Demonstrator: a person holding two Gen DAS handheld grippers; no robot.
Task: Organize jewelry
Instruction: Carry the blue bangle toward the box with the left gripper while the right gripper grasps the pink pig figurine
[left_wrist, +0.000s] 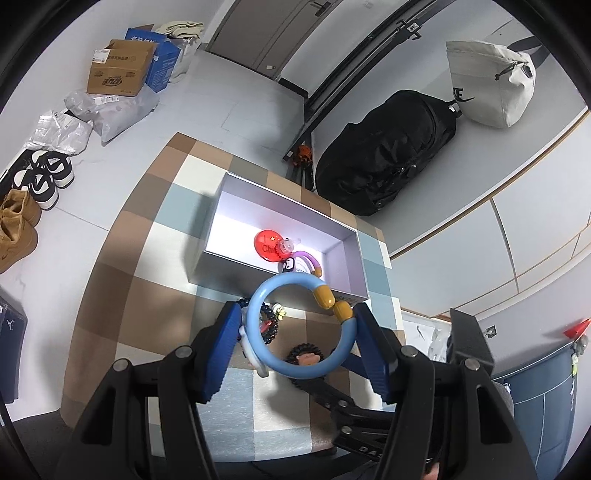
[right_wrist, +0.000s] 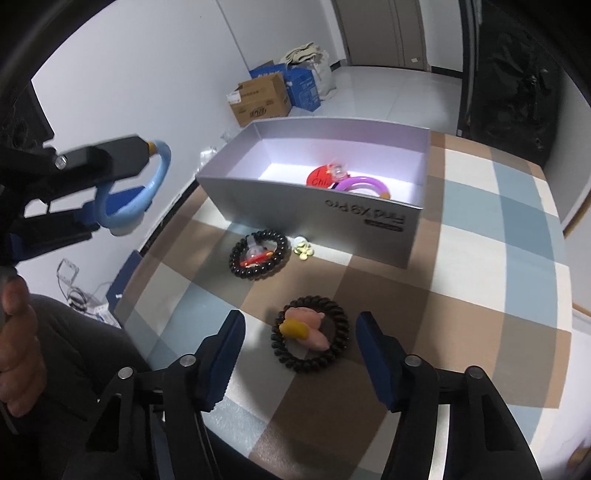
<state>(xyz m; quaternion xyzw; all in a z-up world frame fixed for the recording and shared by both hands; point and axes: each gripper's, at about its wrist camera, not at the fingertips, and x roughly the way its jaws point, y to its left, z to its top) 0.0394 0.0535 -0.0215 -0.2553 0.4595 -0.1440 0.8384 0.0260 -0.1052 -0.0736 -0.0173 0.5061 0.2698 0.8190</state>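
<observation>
My left gripper (left_wrist: 295, 321) is shut on a light blue bracelet (left_wrist: 258, 332) with yellow beads and holds it in the air before the grey box (left_wrist: 354, 258); it also shows in the right wrist view (right_wrist: 136, 192). The box (right_wrist: 317, 210) holds a purple bracelet (right_wrist: 364, 182) and a red badge (right_wrist: 319, 177). A black bead bracelet (right_wrist: 258, 254) and a small yellow charm (right_wrist: 303, 248) lie on the table before the box. My right gripper (right_wrist: 299, 343) is open around a black coil hair tie with a pink figure (right_wrist: 308, 338).
The checked tablecloth (right_wrist: 480, 229) covers a small table. On the floor beyond are cardboard boxes (left_wrist: 120, 66), shoes (left_wrist: 44, 173) and plastic bags. A black backpack (left_wrist: 388, 151) and a white bag (left_wrist: 487, 81) hang on the wall.
</observation>
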